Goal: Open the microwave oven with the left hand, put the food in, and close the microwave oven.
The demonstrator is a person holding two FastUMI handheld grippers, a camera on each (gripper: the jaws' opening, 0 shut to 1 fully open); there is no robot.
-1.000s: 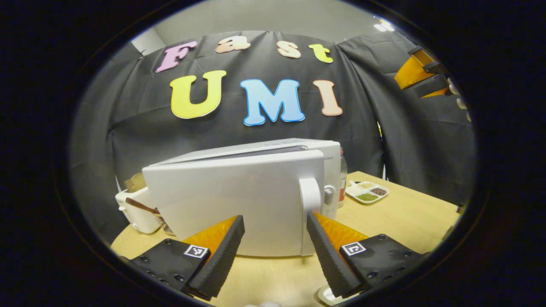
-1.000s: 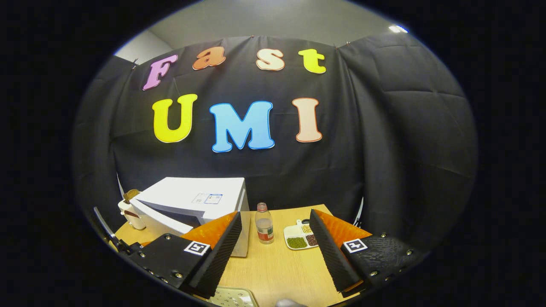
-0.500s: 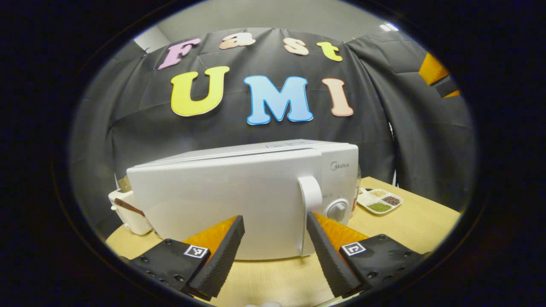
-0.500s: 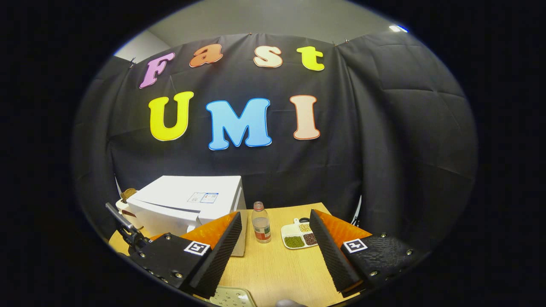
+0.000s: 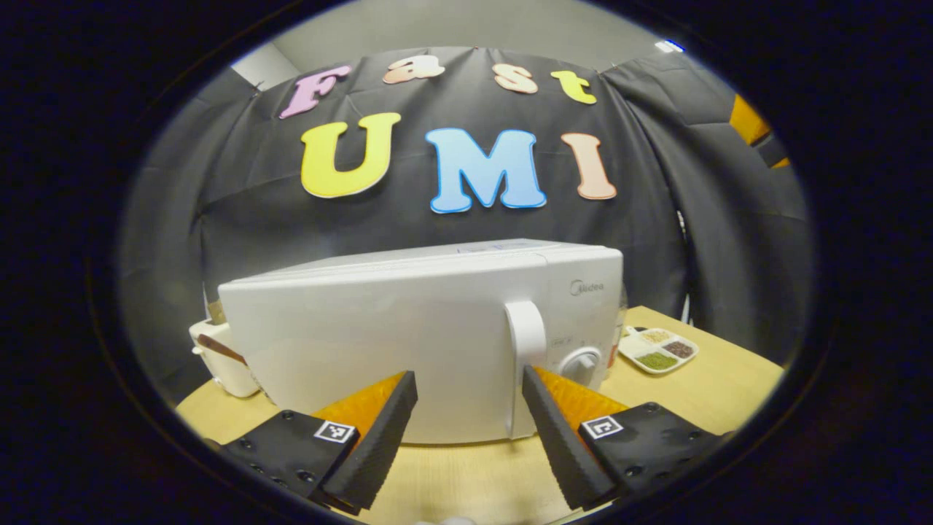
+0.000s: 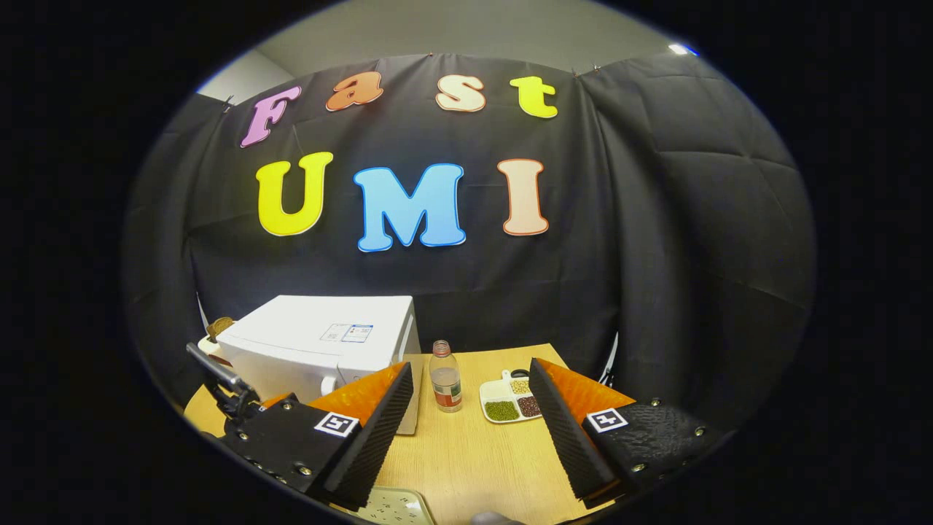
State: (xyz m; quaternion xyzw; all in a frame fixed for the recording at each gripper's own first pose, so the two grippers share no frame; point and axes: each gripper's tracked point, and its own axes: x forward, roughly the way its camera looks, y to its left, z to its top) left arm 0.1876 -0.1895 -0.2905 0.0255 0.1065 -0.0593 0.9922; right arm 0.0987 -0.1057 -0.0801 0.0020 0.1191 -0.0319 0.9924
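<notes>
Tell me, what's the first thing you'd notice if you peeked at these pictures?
The big white microwave stands right in front of the left gripper, door shut, with its handle just ahead of the open fingers. Farther right on the wooden table are a small bottle and a divided dish of beans, with the open right gripper above the table.

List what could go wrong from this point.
1. The microwave door looks shut or nearly so, with the left gripper open just in front; a hard push could shove the microwave along the table.
2. The bottle stands close beside it and might tip.
</notes>
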